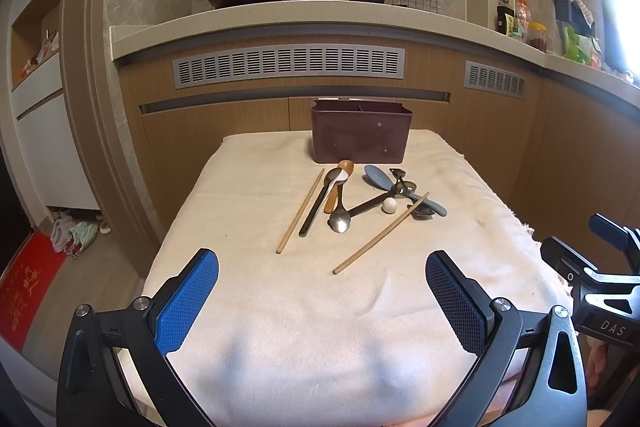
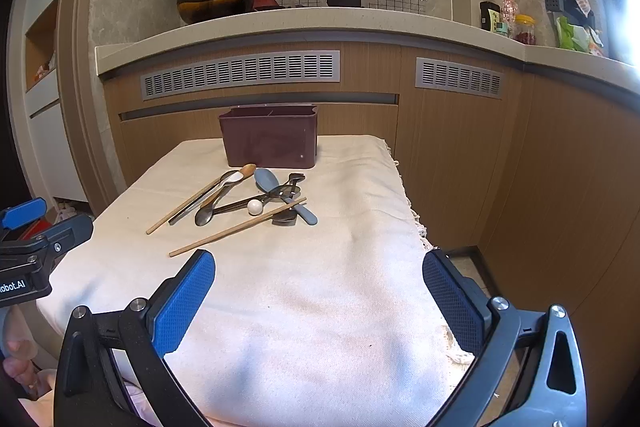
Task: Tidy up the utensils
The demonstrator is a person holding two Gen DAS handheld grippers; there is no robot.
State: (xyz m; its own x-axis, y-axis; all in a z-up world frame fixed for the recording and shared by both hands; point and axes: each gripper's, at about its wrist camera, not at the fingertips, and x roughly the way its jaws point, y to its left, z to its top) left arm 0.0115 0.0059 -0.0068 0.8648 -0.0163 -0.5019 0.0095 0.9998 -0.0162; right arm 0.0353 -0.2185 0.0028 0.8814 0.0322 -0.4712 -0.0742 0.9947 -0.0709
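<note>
Left gripper (image 1: pixel 322 277): mine, spread wide and holding nothing, hanging over the near end of the worktop (image 1: pixel 304 327), well short of the pile.

Right gripper (image 2: pixel 319 277): same deal, released and empty, off toward the right edge of the cloth.

Utensil pile: a heap just in front of the maroon caddy (image 1: pixel 361 131). Two loose wooden chopsticks (image 1: pixel 301 211) (image 1: pixel 380 233), a metal spoon (image 1: pixel 340 223), a wooden spoon (image 1: pixel 338 183), a blue-grey rice paddle (image 1: pixel 378 177), a little white ball-ended thing (image 1: pixel 389 205), and some dark handles crossed underneath.

Caddy: upright at the far end, with dividers inside I think. Can't see what's in them.

Where I'd start: the near chopstick. It lies mostly on bare cloth, with only its far tip over the heap.

How to grab: I'd come down with the fingers across the stick, about mid-length, and pinch low against the cloth.

Watch out: the cloth is soft and may bunch. Lifting anything tangled could drag its neighbours.
</note>
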